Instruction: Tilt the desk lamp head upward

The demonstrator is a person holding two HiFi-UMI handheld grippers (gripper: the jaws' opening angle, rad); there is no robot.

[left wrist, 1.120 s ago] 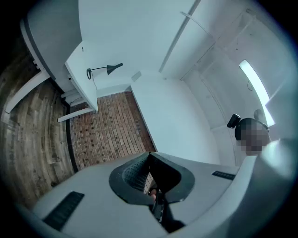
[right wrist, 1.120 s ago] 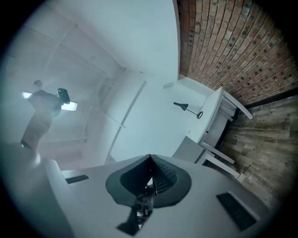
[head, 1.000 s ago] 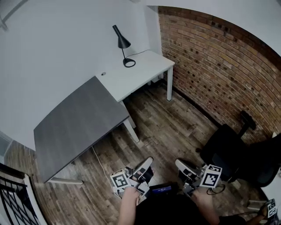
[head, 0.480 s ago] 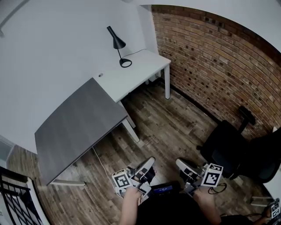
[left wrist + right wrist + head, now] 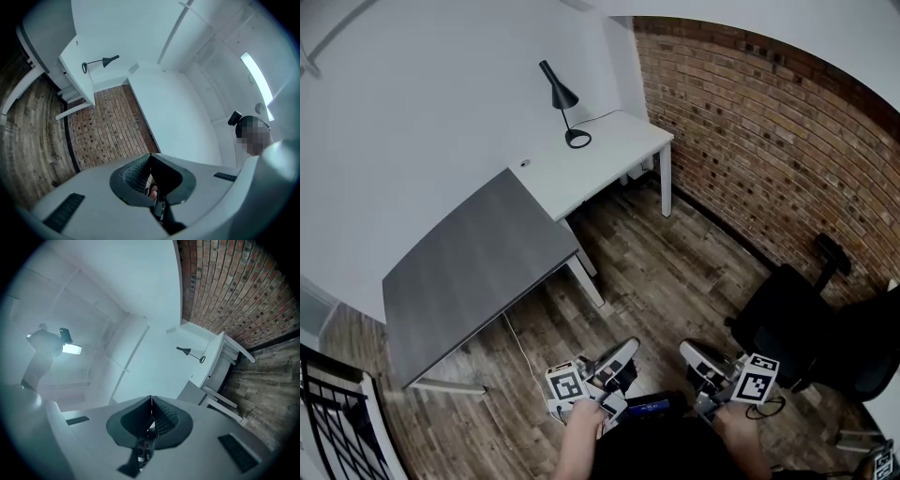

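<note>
A black desk lamp (image 5: 562, 103) with a cone head and ring base stands on the white desk (image 5: 609, 155) in the far corner by the brick wall. It appears small in the left gripper view (image 5: 100, 62) and the right gripper view (image 5: 191, 353). My left gripper (image 5: 624, 349) and right gripper (image 5: 690, 352) are held low near my body, far from the lamp, over the wooden floor. Both have their jaws pressed together with nothing between them (image 5: 150, 157) (image 5: 151, 399).
A grey desk (image 5: 469, 272) adjoins the white one at the left. A black office chair (image 5: 797, 319) stands at the right by the brick wall (image 5: 769, 131). A cable (image 5: 520, 352) trails on the wood floor under the grey desk.
The view has shifted slightly, so the lamp and desks sit a little to the right and lower than half a second ago. Both grippers stay low and shut.
</note>
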